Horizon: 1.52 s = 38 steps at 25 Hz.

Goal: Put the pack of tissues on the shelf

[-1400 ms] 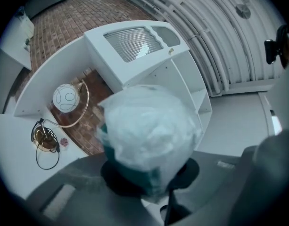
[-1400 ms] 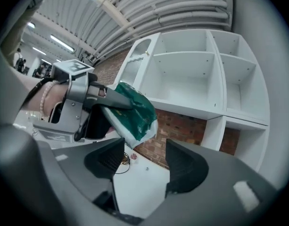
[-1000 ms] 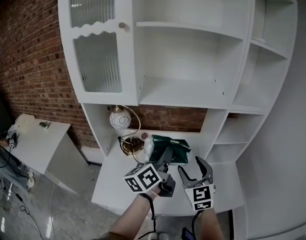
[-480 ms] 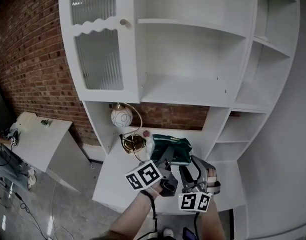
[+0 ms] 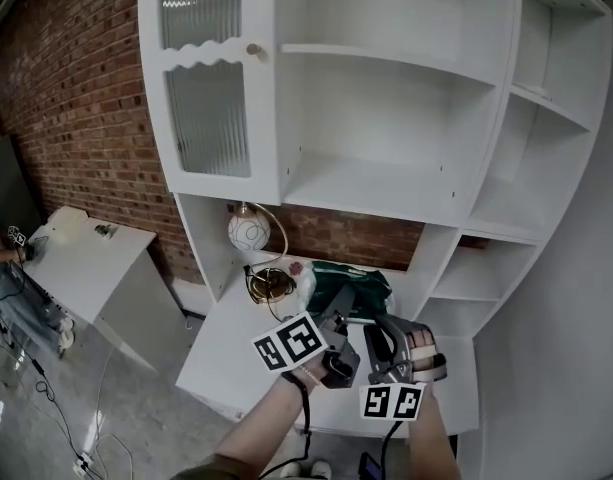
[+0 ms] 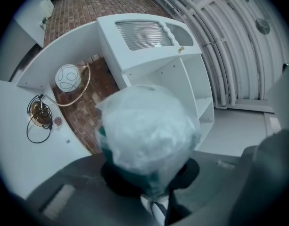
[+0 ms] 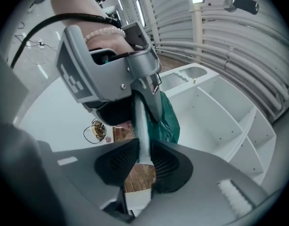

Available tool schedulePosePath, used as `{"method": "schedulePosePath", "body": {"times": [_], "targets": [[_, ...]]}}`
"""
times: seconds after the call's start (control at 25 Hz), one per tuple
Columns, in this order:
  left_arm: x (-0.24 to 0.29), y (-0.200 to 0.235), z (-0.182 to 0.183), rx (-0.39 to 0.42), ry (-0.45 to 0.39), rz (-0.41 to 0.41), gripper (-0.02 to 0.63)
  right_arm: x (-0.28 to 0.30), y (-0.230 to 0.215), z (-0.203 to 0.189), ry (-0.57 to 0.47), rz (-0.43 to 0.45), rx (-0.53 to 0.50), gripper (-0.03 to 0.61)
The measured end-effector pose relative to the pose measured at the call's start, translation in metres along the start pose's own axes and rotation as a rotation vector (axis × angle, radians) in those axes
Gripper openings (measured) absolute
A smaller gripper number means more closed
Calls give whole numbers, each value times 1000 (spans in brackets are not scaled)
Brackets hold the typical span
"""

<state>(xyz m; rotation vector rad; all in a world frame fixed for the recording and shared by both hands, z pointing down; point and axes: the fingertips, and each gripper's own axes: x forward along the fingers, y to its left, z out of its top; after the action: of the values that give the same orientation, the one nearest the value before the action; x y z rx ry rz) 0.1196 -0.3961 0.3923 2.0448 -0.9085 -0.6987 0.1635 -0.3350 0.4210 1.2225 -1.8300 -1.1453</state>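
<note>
"Where's the tissue pack right now?"

"Up in the air. The soft green pack of tissues in clear plastic wrap (image 5: 348,290) hangs over the white desk (image 5: 226,358) at the foot of the tall white shelf unit (image 5: 386,186), in front of the low brick-backed recess. It's on no shelf yet, and the open boards are all above it."

"Who's got it?"

"The left tongs (image 6: 151,174). Their dark pads sit either side of the pack's near end and squeeze it, so the wrap bulges out past them. Holding it by that end, I'd guess, leaves the far end free to go onto a shelf first."

"And the other hand?"

"The right tongs (image 7: 139,160) are just beside the left ones. Their jaws have just been closing, and the ribbed pads now pinch a thin pale strip (image 7: 140,135) that runs down next to the green. It could be the wrapper's edge or part of the other tool. I can't tell which."

"Why a second hold at all?"

"The pack looks soft. Pinched at one end only, it would likely droop, so a second grip probably steadies it for the lift."

"Anything in the way?"

"A round white globe lamp with a brass hoop (image 5: 248,233) stands in the recess to the left, apart from the pack. The ribbed-glass cabinet door (image 5: 208,118) is shut, but the wide shelves beside it look open."
</note>
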Motion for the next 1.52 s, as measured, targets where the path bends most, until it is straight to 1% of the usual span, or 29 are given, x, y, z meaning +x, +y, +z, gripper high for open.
{"method": "schedulePosePath", "body": {"times": [0.2, 0.28, 0.4, 0.48, 0.6, 0.8, 0.88, 0.96, 1.08, 1.24, 1.52], "targets": [[7, -1, -5, -28, -23, 12, 103, 2, -3, -9, -17, 16, -23, 83], [9, -2, -7, -10, -26, 14, 104, 1, -6, -12, -22, 11, -15, 77], [14, -6, -9, 40, -31, 6, 112, 1, -13, -17, -24, -9, -10, 74], [16, -10, -11, 89, -28, -2, 129, 0, -17, -20, -24, -17, -7, 72], [18, -17, -15, 188, -6, -23, 172, -1, -25, -23, -35, -36, -21, 71], [17, -28, -20, 375, 50, -74, 281, -4, -33, -21, -55, -72, -53, 69], [14, -31, -20, 430, 71, -89, 317, -5, -36, -20, -57, -88, -57, 69], [12, -32, -18, 472, 94, -104, 338, -5, -40, -19, -57, -104, -64, 69], [6, -32, -11, 533, 115, -117, 345, -3, -46, -15, -59, -120, -90, 67], [1, -39, -1, 636, 147, -145, 345, 1, -54, -8, -56, -142, -117, 67], [2, -60, 25, 792, 199, -235, 345, 15, -82, 6, -33, -206, -84, 67]]}}
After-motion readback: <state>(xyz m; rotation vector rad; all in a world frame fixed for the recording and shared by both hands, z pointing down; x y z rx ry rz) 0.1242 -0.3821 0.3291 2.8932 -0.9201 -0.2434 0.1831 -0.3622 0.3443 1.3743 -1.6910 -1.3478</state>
